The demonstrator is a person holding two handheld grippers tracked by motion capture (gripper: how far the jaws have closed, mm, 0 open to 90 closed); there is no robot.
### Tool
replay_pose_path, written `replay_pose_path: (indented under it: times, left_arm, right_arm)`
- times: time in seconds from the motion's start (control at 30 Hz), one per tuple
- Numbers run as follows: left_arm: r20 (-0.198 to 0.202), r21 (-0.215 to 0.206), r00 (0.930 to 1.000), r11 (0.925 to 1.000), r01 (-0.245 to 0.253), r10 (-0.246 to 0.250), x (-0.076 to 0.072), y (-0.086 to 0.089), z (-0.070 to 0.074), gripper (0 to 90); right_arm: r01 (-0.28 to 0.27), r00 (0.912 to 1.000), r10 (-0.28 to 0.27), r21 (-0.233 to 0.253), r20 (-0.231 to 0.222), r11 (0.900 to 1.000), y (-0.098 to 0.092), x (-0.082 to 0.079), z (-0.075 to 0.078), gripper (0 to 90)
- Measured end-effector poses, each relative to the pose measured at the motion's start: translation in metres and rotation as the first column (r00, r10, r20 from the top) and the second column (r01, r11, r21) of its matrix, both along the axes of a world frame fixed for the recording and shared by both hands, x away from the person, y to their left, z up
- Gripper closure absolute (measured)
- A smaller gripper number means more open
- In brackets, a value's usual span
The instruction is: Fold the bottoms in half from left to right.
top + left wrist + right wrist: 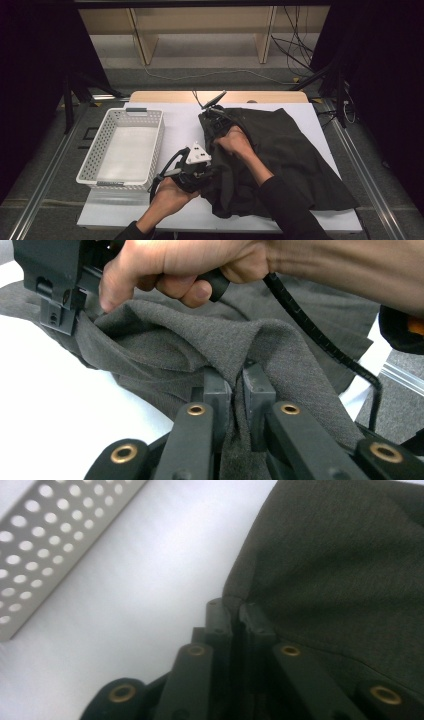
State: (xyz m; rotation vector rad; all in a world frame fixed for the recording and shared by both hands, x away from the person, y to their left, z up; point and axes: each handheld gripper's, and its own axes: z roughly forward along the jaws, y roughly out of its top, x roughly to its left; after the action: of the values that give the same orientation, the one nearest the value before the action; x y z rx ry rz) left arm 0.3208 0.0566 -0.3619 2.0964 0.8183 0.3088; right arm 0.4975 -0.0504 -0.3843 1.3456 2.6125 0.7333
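A dark grey cloth [280,155] lies spread and rumpled over the right half of the white table [180,125]. My left gripper [202,175] sits at the cloth's near left edge, shut on a fold of it; the left gripper view has the cloth [200,345] pinched between the two jaws of the gripper [237,380]. My right gripper [215,120] is at the cloth's far left corner. Its own view has the gripper [235,607] shut on the edge of the cloth [340,565]. The other hand and its gripper body [55,285] appear at the top of the left gripper view.
A white perforated basket [100,172] stands on the left of the table, nothing inside it; its wall [45,545] shows in the right gripper view. Black cables [300,50] and shelf legs lie beyond the far edge. Metal rails run along both sides.
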Motion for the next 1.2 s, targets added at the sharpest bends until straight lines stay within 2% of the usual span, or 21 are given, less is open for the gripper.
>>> replay_pose_path:
  times: [0.23, 0.4, 0.53, 0.83, 1.2]
  left_arm:
    - [0.026, -0.048, 0.9989, 0.998, 0.04, -0.039, -0.002, -0.015, 0.017, 83.2]
    - [0.067, -0.067, 0.9946, 0.9942, 0.083, -0.079, -0.004, -0.035, 0.033, 83.2]
    - [0.071, -0.086, 0.9919, 0.9901, 0.111, -0.105, -0.002, -0.051, 0.037, 83.2]
    - [0.044, -0.121, 0.9885, 0.9814, 0.149, -0.145, 0.006, -0.087, 0.038, 83.2]
    - [0.027, -0.124, 0.9823, 0.9744, 0.187, -0.186, 0.014, -0.126, 0.038, 83.0]
  right_arm:
    - [0.008, 0.9987, -0.011, 0.058, 0.05, 0.998, -0.028, -0.005, 0.03, 87.1]
    - [0.027, 0.9951, -0.037, 0.105, 0.092, 0.994, -0.057, -0.013, 0.052, 87.2]
    - [0.053, 0.9914, -0.068, 0.13, 0.112, 0.99, -0.082, -0.017, 0.065, 87.2]
    - [0.122, 0.9822, -0.139, 0.134, 0.126, 0.983, -0.127, -0.018, 0.074, 87.2]
    - [0.206, 0.968, -0.221, 0.127, 0.119, 0.97, -0.183, -0.021, 0.072, 87.4]
